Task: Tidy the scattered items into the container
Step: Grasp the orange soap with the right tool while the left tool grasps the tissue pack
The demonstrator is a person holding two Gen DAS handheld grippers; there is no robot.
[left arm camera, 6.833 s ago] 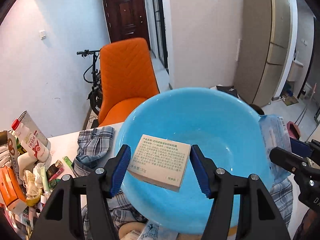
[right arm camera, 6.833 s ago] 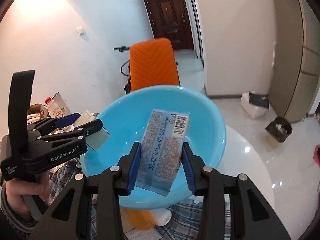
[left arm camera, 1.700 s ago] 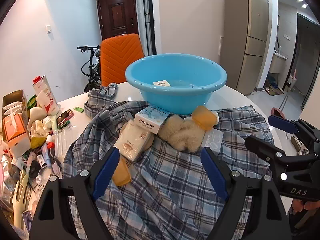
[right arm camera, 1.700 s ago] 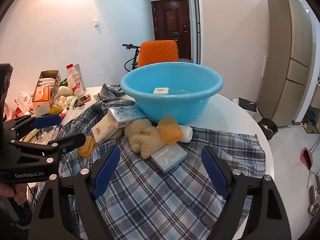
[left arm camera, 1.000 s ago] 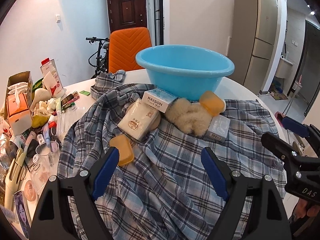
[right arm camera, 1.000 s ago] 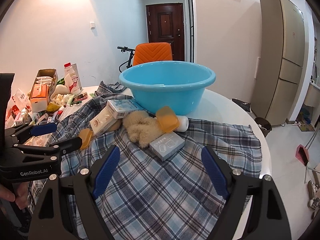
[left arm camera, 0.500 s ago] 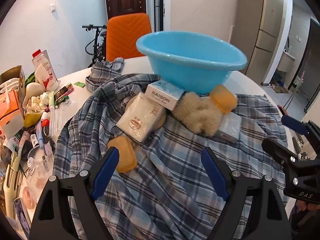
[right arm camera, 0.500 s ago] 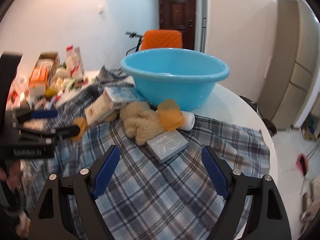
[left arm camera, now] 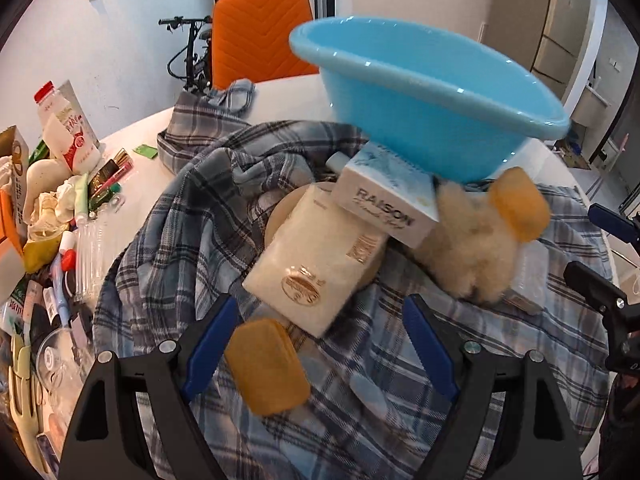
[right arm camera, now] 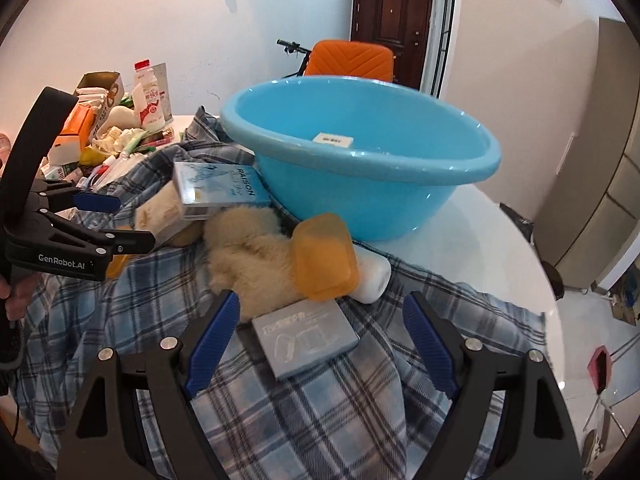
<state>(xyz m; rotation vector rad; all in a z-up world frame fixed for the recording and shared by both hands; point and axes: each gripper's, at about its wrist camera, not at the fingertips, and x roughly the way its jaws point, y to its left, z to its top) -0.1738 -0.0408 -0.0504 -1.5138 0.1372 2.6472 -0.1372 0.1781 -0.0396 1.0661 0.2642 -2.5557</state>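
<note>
A blue basin stands at the back of the table with a small white box inside. In front of it, on a plaid cloth, lie a RAISON box, a cream packet, a fluffy beige item, an orange soap case, a white tube and a grey flat box. My left gripper is open above a second orange case and the packet's corner. My right gripper is open, with the grey box between its jaws, untouched.
Clutter fills the table's left side: a milk bottle, an orange carton, tubes and a glass jar. An orange chair and a bicycle stand behind. The bare white tabletop lies to the right.
Both grippers, empty since dropping their boxes in the basin, have moved forward and down toward the pile. The items look larger and nearer. Their jaws stay equally wide.
</note>
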